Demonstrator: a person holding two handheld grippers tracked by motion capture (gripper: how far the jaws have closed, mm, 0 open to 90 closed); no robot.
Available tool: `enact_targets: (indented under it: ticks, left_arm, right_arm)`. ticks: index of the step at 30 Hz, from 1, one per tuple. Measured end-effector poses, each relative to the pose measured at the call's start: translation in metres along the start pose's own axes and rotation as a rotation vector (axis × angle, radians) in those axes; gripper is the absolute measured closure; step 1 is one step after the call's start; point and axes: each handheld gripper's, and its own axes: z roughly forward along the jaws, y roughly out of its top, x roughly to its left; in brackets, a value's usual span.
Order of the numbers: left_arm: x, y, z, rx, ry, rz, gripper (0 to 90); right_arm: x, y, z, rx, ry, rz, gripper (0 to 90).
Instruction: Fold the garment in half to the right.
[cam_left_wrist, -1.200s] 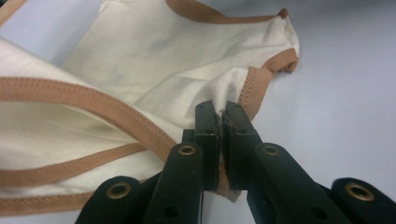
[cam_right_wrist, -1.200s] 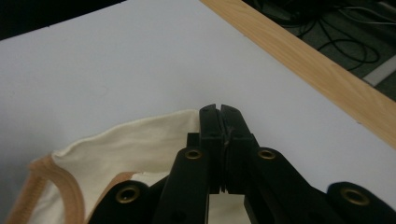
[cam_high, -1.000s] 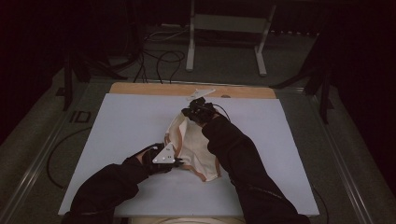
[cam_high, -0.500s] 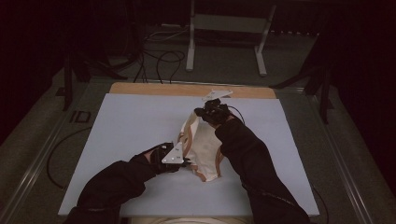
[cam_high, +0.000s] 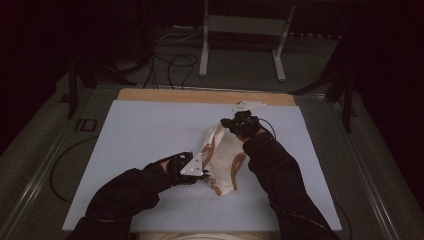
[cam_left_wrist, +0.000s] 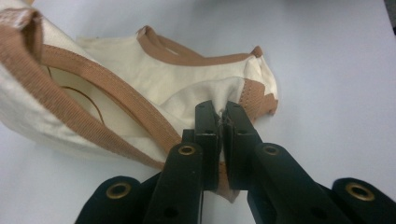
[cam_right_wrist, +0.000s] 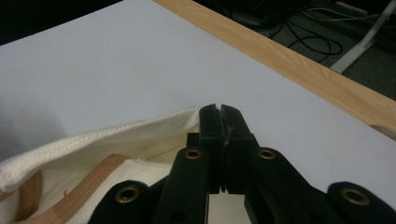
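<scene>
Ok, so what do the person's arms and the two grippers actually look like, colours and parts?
Both forearms wear dark sleeves, with dark gloves on the hands. The left gripper and right gripper each have two black jaws with flat, squared tips, joined by black links with brass-coloured rivets. From above, each gripper carries a pale grey three-cornered plate on top, and a thin dark cable loops off the right one.
</scene>
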Motion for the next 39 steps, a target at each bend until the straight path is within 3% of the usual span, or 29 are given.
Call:
enact_targets:
  ticks: [11,25,39]
  left_arm:
    - [0.001,0.01,0.015,0.024,-0.041,0.025,86.8]
    - [-0.001,0.02,0.035,0.041,-0.084,0.029,86.5]
    - [0.0,0.033,0.066,0.057,-0.118,0.018,86.4]
  right_arm:
    - [-0.011,-0.022,-0.006,0.003,-0.022,0.039,89.1]
    - [-0.027,-0.05,0.011,0.041,-0.035,0.089,89.0]
    - [-0.044,-0.072,0.023,0.052,-0.054,0.144,89.0]
